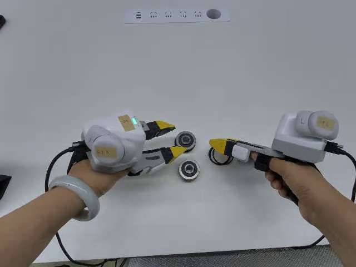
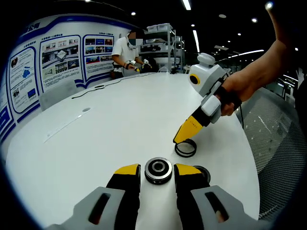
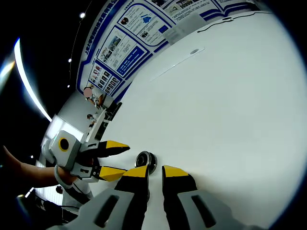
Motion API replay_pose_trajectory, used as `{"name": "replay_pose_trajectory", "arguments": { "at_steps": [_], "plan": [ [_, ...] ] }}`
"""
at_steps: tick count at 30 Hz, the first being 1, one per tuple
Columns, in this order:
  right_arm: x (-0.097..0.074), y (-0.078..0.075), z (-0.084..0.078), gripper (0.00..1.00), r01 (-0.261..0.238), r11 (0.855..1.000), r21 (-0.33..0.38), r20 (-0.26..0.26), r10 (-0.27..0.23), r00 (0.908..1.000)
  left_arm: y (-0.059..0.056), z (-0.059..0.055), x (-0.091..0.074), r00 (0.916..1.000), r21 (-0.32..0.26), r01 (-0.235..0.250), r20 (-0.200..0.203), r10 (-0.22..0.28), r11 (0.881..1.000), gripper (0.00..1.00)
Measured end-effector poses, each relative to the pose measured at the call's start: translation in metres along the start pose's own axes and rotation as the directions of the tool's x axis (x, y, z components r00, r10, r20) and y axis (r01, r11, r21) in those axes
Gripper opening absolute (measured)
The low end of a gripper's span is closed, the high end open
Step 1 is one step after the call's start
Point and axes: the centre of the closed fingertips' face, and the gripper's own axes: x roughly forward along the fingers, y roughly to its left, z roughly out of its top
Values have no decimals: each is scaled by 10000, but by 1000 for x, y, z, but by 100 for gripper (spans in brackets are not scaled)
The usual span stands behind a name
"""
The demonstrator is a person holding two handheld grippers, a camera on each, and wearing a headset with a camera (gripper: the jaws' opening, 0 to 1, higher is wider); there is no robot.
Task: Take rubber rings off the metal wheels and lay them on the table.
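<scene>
I count two wheels on the table (image 1: 250,67), side by side between the grippers: a far wheel (image 1: 185,141) and a near wheel (image 1: 189,169). Just right of them lie the rings (image 1: 221,158). They look like two overlapping black loops, though I can't separate them cleanly at this size. They rest flat on the tabletop, apart from both wheels.

My left gripper (image 1: 173,138) has its jaws spread wide, one yellow tip on each side of the far wheel. In the left gripper view the wheel sits right between the tips, but I can't tell whether either one touches it. My right gripper (image 1: 217,144) points at the wheels with its tip over the edge of the rings. In its own view the jaws are parted only a sliver, with nothing between them.

The table is plain white and matte, with a power strip (image 1: 177,15) set in near its far edge. The left gripper view shows a dim hall beyond it with wall posters (image 2: 62,52), shelves (image 2: 165,43), ceiling lights, and a person (image 2: 125,52) standing at the far end.
</scene>
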Motion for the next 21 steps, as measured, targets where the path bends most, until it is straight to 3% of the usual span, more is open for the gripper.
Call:
{"name": "replay_pose_trajectory", "arguments": {
  "at_steps": [12, 21],
  "plan": [
    [12, 6, -1, 12, -218, 9997, 69, -55, 218, 9997, -2, -1, 14, 9993, 161, 120, -361, -115, 9998, 24],
    [16, 2, 3, 12, -279, 9995, 161, -21, 279, 9996, -3, -5, 18, 9973, 274, 192, -712, -172, 9994, 20]
  ]
}}
